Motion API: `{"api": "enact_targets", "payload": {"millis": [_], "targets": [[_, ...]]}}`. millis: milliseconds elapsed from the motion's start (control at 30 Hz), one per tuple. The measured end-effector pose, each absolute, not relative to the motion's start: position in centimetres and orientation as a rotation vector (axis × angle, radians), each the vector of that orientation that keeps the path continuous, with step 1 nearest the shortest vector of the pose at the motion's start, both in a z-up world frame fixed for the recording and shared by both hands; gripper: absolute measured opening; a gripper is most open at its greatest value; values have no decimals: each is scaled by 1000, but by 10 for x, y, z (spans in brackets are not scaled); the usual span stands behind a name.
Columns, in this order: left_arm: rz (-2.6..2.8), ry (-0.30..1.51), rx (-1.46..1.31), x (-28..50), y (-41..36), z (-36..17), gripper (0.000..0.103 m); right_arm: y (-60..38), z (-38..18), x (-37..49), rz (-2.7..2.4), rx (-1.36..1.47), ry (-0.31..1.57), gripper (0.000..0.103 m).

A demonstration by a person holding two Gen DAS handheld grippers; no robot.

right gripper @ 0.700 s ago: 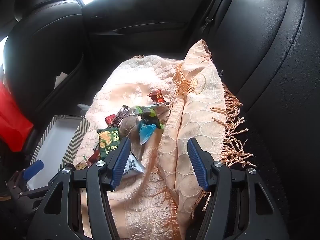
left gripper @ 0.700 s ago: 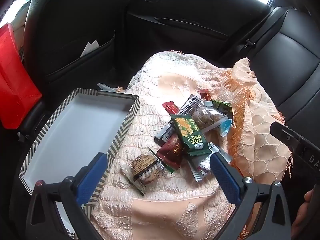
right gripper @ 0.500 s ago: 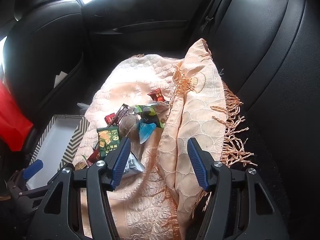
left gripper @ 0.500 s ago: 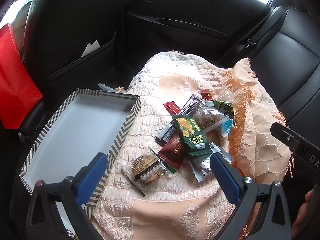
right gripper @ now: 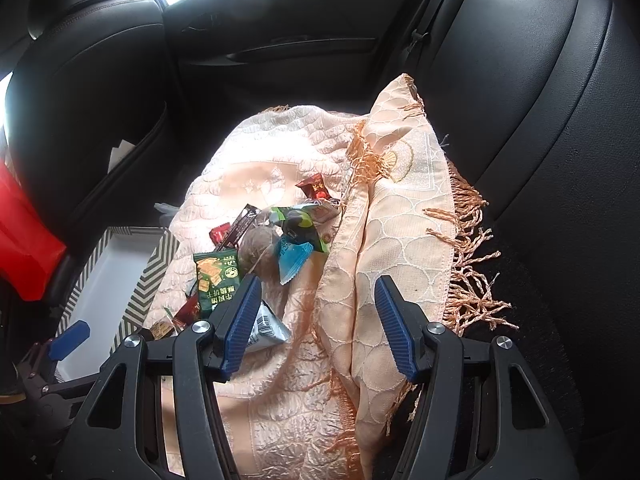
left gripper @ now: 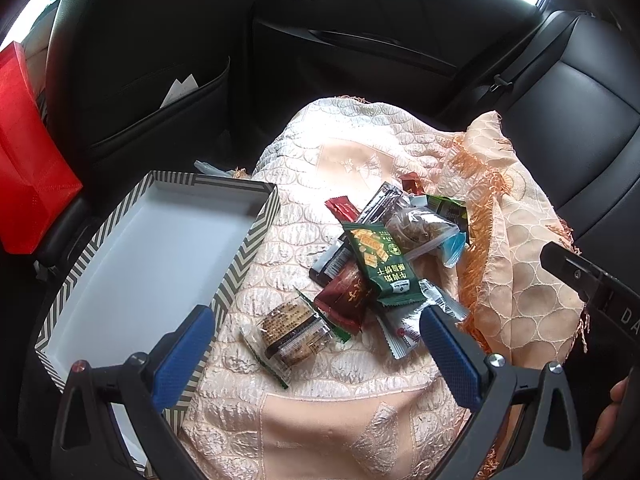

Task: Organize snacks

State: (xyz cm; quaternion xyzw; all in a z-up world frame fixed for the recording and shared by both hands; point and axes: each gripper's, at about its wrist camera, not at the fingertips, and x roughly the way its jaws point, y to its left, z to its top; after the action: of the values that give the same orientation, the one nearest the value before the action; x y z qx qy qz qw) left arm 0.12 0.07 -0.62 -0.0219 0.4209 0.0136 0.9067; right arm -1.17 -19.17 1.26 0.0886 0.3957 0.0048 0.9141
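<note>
A pile of wrapped snacks lies on a peach cloth [left gripper: 320,420] on a car back seat. A green cracker packet [left gripper: 380,264] tops the pile and also shows in the right wrist view [right gripper: 218,280]. A clear-wrapped brown biscuit [left gripper: 292,334] lies nearest, apart from the pile. A dark red packet [left gripper: 346,298] sits between them. A white tray with striped walls [left gripper: 248,248] stands empty at the left. My left gripper [left gripper: 316,354] is open and empty, just short of the biscuit. My right gripper [right gripper: 316,322] is open and empty over the cloth fold.
A folded fringed cloth [right gripper: 400,216] lies right of the pile. A red bag [left gripper: 28,168] stands beyond the tray at the left. The black front seat back [left gripper: 152,60] and door [left gripper: 380,40] close off the far side. The black backrest [right gripper: 540,100] is at the right.
Both grippers have drifted very slightly; the scene sits a little further right in the left wrist view. Nothing was gripped or moved.
</note>
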Motion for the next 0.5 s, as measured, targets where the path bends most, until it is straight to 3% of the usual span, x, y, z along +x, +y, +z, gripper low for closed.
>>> {"api": "enact_targets", "payload": {"millis": [500], "targets": [[28, 888, -20, 1, -1, -7, 103, -190, 11, -11, 10, 180, 821, 59]]}}
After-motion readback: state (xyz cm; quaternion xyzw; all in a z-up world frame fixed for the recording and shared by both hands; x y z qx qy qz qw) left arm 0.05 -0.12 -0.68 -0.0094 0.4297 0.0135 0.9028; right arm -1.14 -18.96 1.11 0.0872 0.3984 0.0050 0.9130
